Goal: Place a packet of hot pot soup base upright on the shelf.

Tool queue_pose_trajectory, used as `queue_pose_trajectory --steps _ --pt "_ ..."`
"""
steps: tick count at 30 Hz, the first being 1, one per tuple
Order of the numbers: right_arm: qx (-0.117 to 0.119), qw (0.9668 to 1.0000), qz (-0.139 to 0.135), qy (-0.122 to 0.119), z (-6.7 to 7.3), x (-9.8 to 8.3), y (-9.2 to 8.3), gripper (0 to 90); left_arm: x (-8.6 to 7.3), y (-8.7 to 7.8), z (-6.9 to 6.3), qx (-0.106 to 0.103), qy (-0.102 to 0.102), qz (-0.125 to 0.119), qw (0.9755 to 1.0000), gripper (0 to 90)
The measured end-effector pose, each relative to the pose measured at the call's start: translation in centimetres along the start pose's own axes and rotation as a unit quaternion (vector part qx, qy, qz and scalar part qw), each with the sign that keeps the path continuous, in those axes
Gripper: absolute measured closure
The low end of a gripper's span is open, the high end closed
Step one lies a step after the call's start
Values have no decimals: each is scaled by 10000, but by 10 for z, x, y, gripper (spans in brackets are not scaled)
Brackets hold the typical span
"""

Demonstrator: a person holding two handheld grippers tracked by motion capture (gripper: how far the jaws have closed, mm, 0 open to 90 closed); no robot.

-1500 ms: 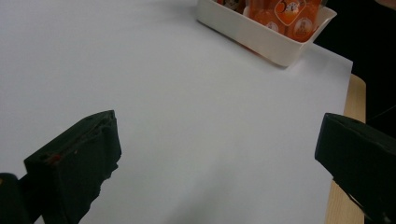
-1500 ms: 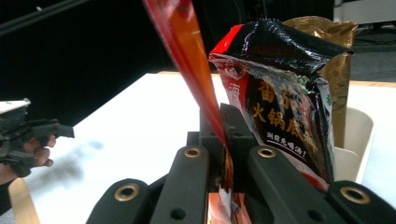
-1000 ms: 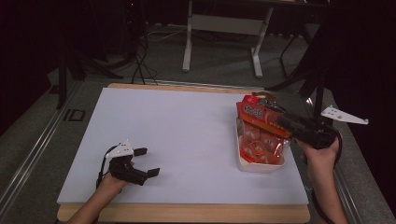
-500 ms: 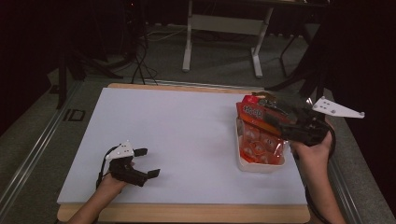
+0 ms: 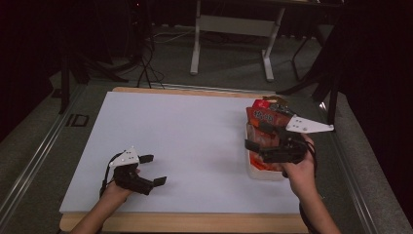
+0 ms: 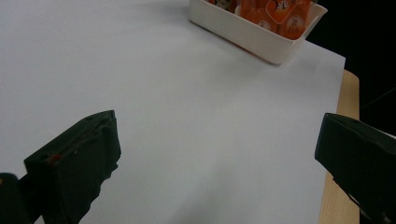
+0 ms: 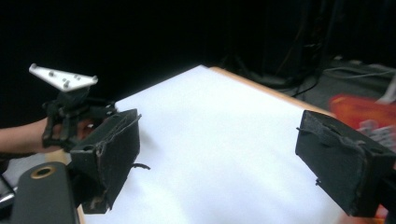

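One white tabletop (image 5: 185, 146) with wood trim; floor beside it, at 9 o'clock, reads "ID" (image 5: 77, 120). White tray (image 5: 265, 173) sits at 3 o'clock near the right edge, long axis running 12-to-6, packed with orange-red snack packets (image 5: 265, 119); white print on the top packet is too blurred to read. Right gripper (image 5: 255, 139) hovers over the tray, pointing to 9 o'clock, fingers just been opening, now released, nothing between them. Left gripper (image 5: 153, 169) at 7 o'clock, fingers released, empty, aimed at the tray.
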State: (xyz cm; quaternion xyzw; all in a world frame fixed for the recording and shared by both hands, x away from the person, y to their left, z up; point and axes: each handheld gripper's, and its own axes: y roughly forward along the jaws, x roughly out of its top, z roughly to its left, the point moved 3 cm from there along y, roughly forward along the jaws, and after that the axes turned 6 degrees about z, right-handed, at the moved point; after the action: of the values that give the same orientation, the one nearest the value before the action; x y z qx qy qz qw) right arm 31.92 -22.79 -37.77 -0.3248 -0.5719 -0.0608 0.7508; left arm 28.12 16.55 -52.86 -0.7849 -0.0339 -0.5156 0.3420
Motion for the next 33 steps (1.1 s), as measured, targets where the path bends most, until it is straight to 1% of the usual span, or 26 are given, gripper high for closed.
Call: queue_pose_trajectory --steps 1,3,4,5,6,8,9,12,14,17,21,22,26,30,32,33 --pt "41 10000 19 11 1 -3 4 135 0 0 0 4 3 -6 10000 1" --pt "-6 9999 117 -52 4 -10 12 136 0 0 0 -7 -2 -10 10000 1" --pt "8 9999 108 -70 5 -14 16 136 0 0 0 -1 7 -9 10000 1" --pt "8 9999 108 -70 5 -14 16 136 0 0 0 -1 7 -9 10000 1" --pt "48 9998 197 -60 7 -20 24 136 0 0 0 -8 6 -7 10000 1" --pt "110 9996 238 -58 9 -27 30 136 0 0 0 -11 11 -17 10000 1" --pt "110 9996 238 -58 9 -27 30 136 0 0 0 -11 11 -17 10000 1" --pt "146 9995 276 -81 12 -39 40 136 0 0 -1 -16 32 0 10000 0" --pt "101 9994 303 -141 13 -45 44 137 0 0 -1 -22 52 10 10000 1" --pt "161 9990 392 -119 15 -52 51 137 0 0 -1 -24 59 8 10000 1" --pt "143 9987 467 -157 17 -62 58 137 -1 0 -2 -39 52 8 10000 1" --pt "180 9985 487 -175 17 -66 59 137 -1 0 -1 -41 55 12 10000 1" --pt "185 9973 675 -204 19 -76 65 137 -1 0 -2 -50 53 1 10000 1" --pt "214 9968 760 -160 19 -82 67 137 -1 0 -3 -68 74 20 9999 1" --pt "243 9963 813 -133 19 -89 67 137 -1 0 -3 -68 109 32 9999 1" --pt "218 9961 844 -123 19 -92 67 137 -1 0 -3 -62 113 38 9999 1"
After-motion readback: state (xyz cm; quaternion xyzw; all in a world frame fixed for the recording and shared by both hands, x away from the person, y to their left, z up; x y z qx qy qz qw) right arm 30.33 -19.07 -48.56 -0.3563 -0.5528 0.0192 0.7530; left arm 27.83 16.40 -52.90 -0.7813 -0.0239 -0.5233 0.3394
